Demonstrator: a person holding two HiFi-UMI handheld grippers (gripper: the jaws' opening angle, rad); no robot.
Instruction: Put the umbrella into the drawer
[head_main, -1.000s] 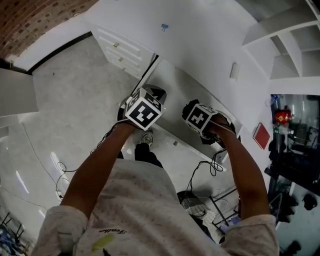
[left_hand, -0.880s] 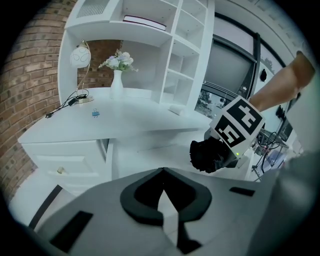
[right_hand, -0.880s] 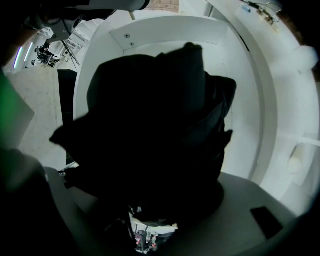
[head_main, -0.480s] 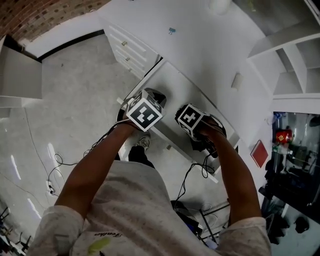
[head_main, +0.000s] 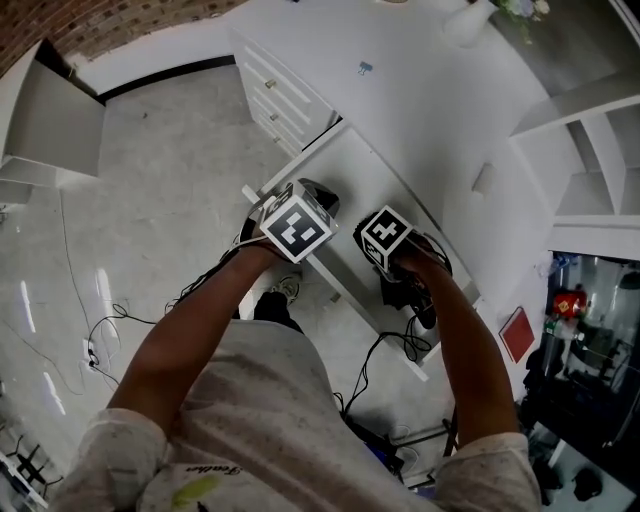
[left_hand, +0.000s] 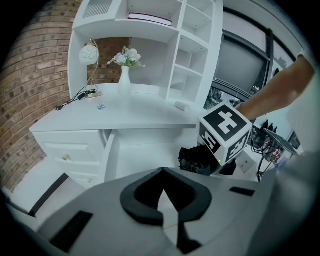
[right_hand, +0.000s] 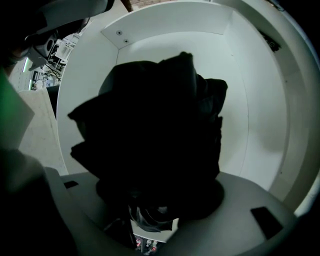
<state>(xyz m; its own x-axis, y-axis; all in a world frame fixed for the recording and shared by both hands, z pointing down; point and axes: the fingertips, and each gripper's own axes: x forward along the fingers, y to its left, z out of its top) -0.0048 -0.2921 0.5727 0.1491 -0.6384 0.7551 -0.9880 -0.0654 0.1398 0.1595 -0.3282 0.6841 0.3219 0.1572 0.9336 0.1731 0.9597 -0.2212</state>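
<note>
A black folded umbrella (right_hand: 150, 130) fills the right gripper view, and my right gripper (right_hand: 150, 215) is shut on its near end. White drawer (right_hand: 250, 100) walls surround it on all sides. In the head view the right gripper (head_main: 390, 245) hangs over the open drawer (head_main: 345, 285) at the desk's front, with the umbrella (head_main: 412, 292) dark beneath it. My left gripper (head_main: 297, 225) is held beside it to the left. Its jaws (left_hand: 162, 200) are shut with nothing between them. In the left gripper view the right gripper's marker cube (left_hand: 225, 134) sits above the umbrella (left_hand: 196, 160).
The white desk (left_hand: 125, 115) carries a lamp (left_hand: 90, 55), a vase of flowers (left_hand: 125, 75) and shelves (left_hand: 190, 45) behind. A stack of closed drawers (left_hand: 70, 155) stands at its left. Cables (head_main: 100, 340) lie on the floor.
The head view has shifted, so the desk sits lower in the frame. Both grippers stay close together at the desk front, the right one a little further left with the umbrella.
</note>
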